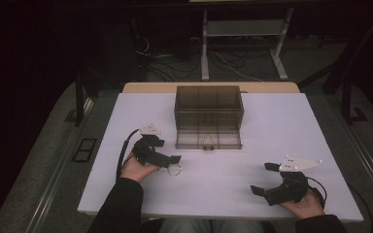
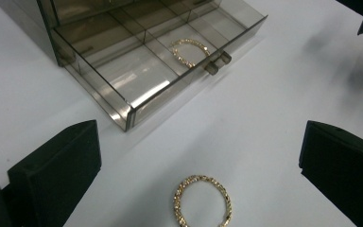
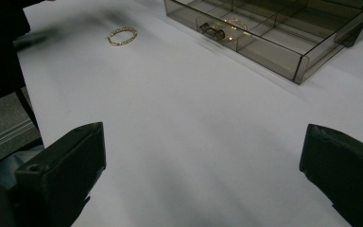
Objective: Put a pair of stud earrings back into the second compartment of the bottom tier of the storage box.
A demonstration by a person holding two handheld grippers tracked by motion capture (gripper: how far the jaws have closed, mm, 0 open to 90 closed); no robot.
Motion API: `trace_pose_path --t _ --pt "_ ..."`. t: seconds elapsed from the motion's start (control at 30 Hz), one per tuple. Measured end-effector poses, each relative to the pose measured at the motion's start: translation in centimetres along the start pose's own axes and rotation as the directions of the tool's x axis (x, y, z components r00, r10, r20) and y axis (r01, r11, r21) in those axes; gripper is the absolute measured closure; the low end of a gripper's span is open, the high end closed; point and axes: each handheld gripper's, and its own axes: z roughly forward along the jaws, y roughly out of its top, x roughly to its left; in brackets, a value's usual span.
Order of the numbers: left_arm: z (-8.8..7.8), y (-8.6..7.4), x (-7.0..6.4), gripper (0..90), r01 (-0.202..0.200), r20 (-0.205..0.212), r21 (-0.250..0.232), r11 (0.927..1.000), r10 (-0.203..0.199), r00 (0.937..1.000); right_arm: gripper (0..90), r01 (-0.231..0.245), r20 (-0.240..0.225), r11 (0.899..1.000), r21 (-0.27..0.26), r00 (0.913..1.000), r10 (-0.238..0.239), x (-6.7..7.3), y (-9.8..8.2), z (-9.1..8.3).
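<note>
The gold bracelet (image 2: 202, 202) lies flat on the white counter (image 1: 272, 126) as a closed ring of small glinting chain links, between the wide-apart jaws of the left gripper (image 1: 174, 164) and touching neither of them. A second gold bracelet (image 2: 190, 51) of the same kind rests in a front compartment of the open drawer (image 2: 137, 101) of the smoky, see-through plastic box (image 1: 209, 104), just behind the drawer's little handle (image 2: 216, 63). The right gripper (image 1: 263, 178) sits well apart near the counter's front edge — its jaws also spread, with nothing between them — and from its view the loose bracelet shows small and far off.
</note>
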Motion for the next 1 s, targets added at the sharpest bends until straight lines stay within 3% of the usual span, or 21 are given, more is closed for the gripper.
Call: trace_pose_path --t 0.43,0.7,1.0 --pt "1.1 -1.4 -0.1 0.7 -0.013 0.018 0.091 0.9957 0.012 0.9998 0.6 -0.001 -0.001 1.000 0.004 1.0000 0.001 0.1 0.0 0.1" --pt "1.2 -2.0 -0.1 9.9 -0.012 0.011 0.111 0.9938 0.011 0.9999 0.6 -0.002 -0.001 1.000 0.005 1.0000 0.002 0.1 0.0 0.1" --pt "1.3 -2.5 -0.6 22.7 -0.054 -0.010 0.138 0.9890 0.056 0.9984 0.6 -0.001 -0.002 1.000 0.005 1.0000 0.001 0.1 0.0 0.1"
